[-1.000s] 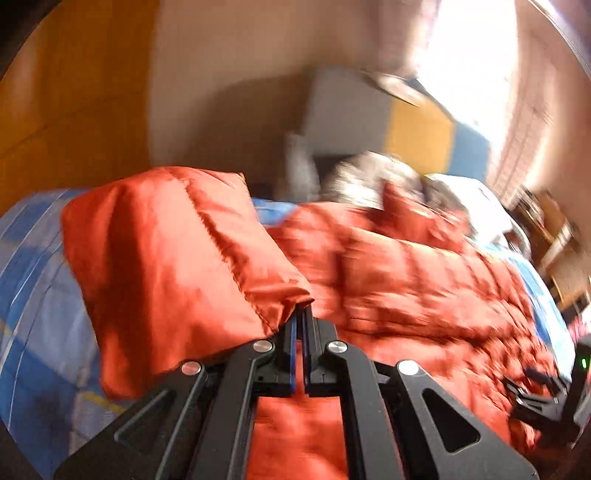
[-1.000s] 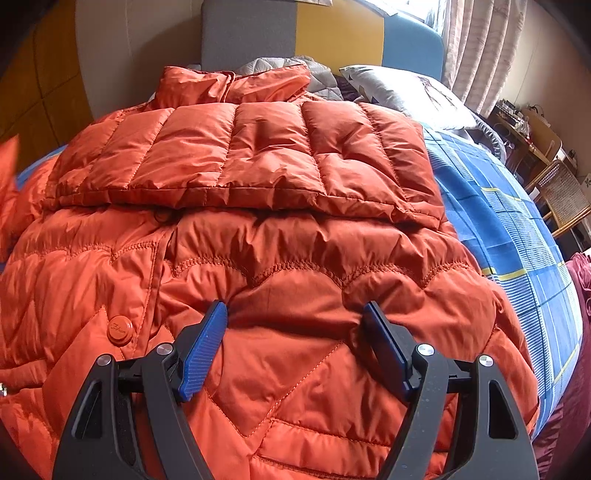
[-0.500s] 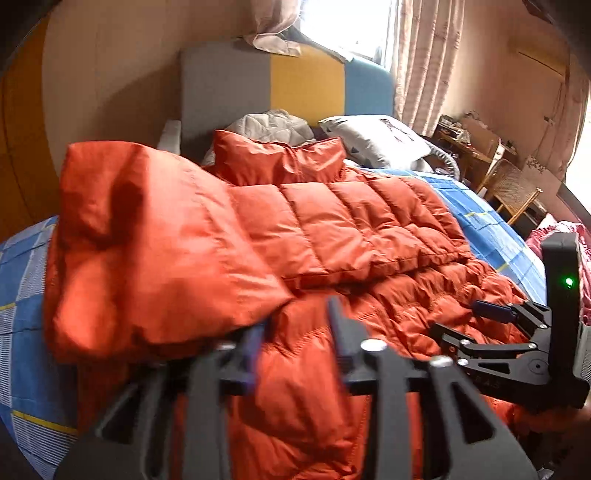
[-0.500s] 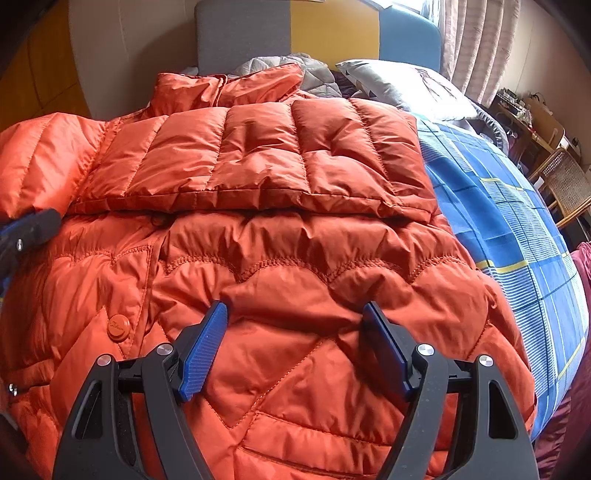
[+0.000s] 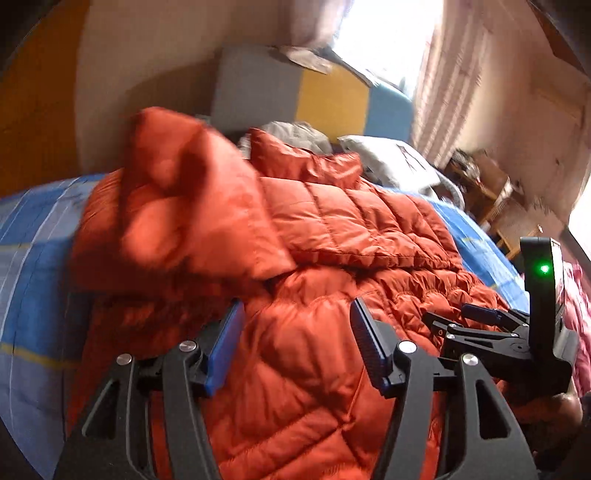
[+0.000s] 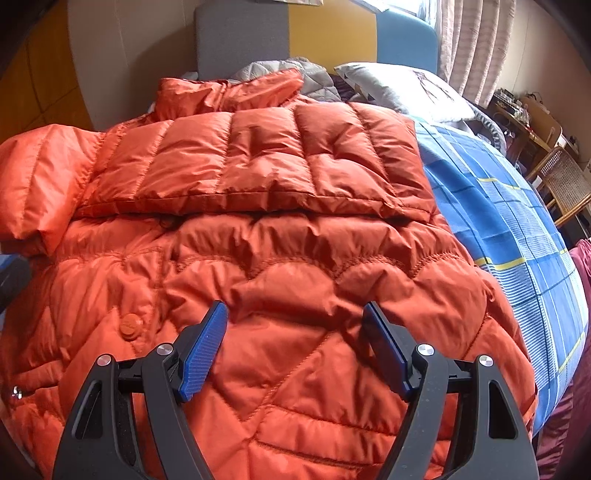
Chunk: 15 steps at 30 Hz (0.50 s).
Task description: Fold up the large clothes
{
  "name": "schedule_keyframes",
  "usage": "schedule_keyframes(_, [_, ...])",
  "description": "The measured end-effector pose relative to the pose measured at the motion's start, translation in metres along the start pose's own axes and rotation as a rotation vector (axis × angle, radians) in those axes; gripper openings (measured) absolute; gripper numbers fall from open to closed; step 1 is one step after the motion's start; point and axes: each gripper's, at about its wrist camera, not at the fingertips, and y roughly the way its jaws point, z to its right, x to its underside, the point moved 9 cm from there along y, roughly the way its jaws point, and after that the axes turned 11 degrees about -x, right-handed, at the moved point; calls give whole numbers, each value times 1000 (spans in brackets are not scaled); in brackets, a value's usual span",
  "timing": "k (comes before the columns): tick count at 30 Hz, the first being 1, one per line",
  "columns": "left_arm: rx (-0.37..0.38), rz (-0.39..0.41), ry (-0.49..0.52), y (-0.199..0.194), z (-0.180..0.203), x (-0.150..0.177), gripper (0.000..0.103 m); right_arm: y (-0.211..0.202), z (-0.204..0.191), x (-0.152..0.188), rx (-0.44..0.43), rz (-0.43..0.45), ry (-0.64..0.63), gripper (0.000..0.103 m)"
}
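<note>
I see the orange puffer jacket spread across the blue checked bed, collar toward the headboard, one sleeve flopped over the chest. Left gripper has just been opening, nothing between its pads. Right gripper spread wide over the hem, gripping nothing.

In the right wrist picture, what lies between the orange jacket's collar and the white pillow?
A grey quilted garment lies bunched there, against the headboard, between the jacket collar and the pillow. The right wrist view shows it clearly.
</note>
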Motion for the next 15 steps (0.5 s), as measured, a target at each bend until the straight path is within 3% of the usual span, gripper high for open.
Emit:
schedule_keyframes(2, [-4,14,-36,-11,-12,8,60,-4,-7,-1,-13,20,-13,76])
schedule_keyframes(6, [-64,17,-116,-21,-47,22,60,-18,-35,-7,-126,67,-56,76])
schedule_keyframes(10, [-116,-16,-188,-18,-79,30,59,-26,-88,-15,-231,89,-184,74])
schedule_keyframes(15, [-148,-52,-212,-7,-96,39,60,-17,-147,-24,-279,100,-304,74])
